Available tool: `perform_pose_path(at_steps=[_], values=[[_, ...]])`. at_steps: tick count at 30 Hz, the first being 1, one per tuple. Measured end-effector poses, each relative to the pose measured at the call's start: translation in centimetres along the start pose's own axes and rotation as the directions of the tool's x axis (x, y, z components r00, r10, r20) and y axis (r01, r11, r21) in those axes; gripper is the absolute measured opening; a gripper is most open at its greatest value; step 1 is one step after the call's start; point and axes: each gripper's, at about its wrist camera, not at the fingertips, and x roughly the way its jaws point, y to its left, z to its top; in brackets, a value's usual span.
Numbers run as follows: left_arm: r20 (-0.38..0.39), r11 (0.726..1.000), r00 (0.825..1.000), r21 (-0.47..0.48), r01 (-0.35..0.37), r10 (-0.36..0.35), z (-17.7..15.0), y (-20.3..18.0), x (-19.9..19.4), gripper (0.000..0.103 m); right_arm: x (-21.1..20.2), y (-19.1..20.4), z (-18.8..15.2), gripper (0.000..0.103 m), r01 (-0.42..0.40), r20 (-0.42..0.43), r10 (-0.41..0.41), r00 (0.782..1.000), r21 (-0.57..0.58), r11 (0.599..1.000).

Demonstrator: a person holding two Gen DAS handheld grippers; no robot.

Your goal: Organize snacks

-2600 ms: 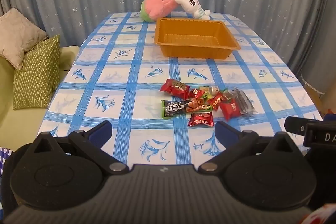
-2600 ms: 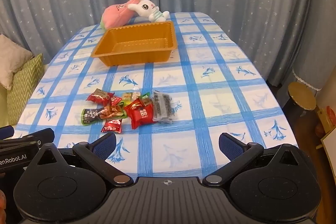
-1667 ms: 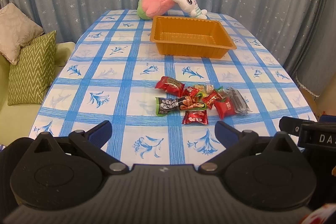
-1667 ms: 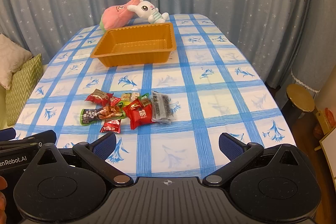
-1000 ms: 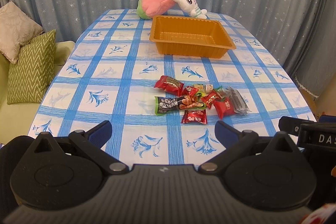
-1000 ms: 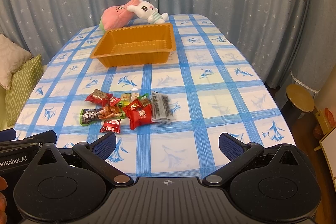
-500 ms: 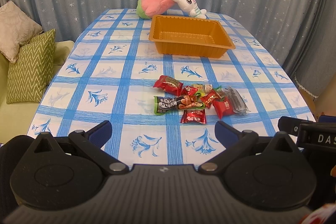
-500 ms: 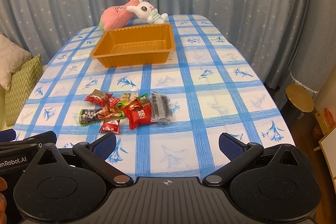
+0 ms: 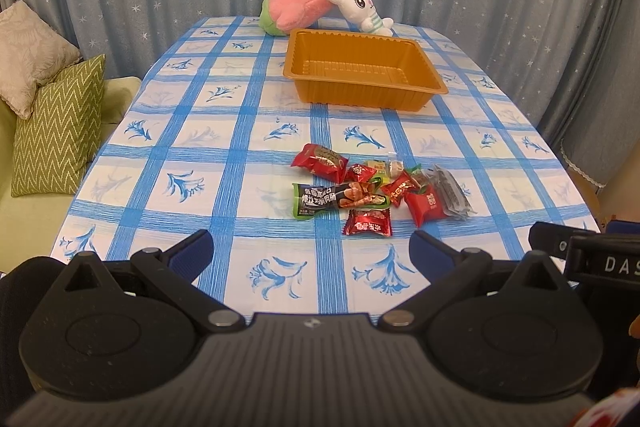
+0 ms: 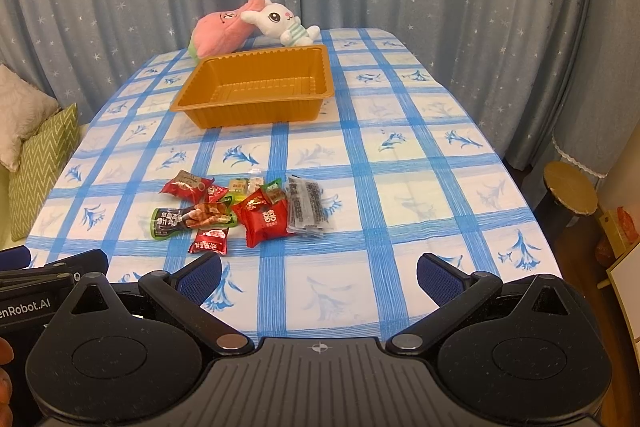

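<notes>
**Q:** Why are both grippers just hanging back at the near edge of the table? Nothing's been picked up yet, right?

**A:** Right, looks like the very start to me. The left gripper point(image 9: 310, 251) has its jaws spread wide with nothing between them, and the right gripper point(image 10: 318, 273) is the same, wide and empty. Both sit on the near side of the snack pile point(image 10: 244, 209), well apart from it. My guess is that's just a ready pose, so either one can drop in on a packet.

**Q:** And where's the stuff supposed to go?

**A:** Probably the orange tray point(image 10: 256, 115). It's on the far side of the snack pile, well apart from it, and I can't see anything inside, just bare ribbed walls and floor. All the snacks are loose on the checked tablecloth point(image 9: 192, 143).

**Q:** What's in the pile?

**A:** Small wrappers, some overlapping. On the side of the pile nearest the grippers there's a small red packet point(image 9: 369, 222), with a long green-ended packet point(image 9: 338, 199) just behind it. A clear pack with dark contents point(image 10: 308, 207) lies on the pile's right side, touching a bigger red packet point(image 10: 267, 221).

**Q:** The plush toys?

**A:** A pink plush point(image 9: 300, 9) and a white bunny point(image 9: 362, 10) sit beyond the tray, way past the pile. They look like bystanders.
</notes>
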Motion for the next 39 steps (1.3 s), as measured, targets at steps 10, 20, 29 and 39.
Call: perform_pose_path(at_steps=[10, 20, 29, 39], values=[[0.001, 1.000, 1.000, 0.000, -0.001, 0.001, 0.0, 0.0, 0.0, 0.103, 0.0, 0.0, 0.0, 0.103, 0.000, 0.001, 0.000, 1.000, -0.001, 1.000], [0.010, 1.000, 1.000, 0.008, -0.006, 0.006, 0.0, -0.5, 0.2, 0.103, 0.1, -0.2, -0.1, 0.103, 0.001, 0.004, -0.001, 1.000, 0.004, 1.000], [-0.011, 1.000, 1.000, 0.012, 0.020, -0.020, 0.6, 0.2, 3.5, 0.103, 2.8, -0.9, 0.2, 0.103, 0.003, 0.017, -0.003, 1.000, 0.008, 1.000], [-0.039, 0.995, 0.998, 0.079, 0.052, -0.049, 1.2, 0.6, 10.1, 0.099, 8.9, -1.5, 1.0, 0.103, -0.013, 0.015, 0.013, 1.000, -0.007, 1.000]])
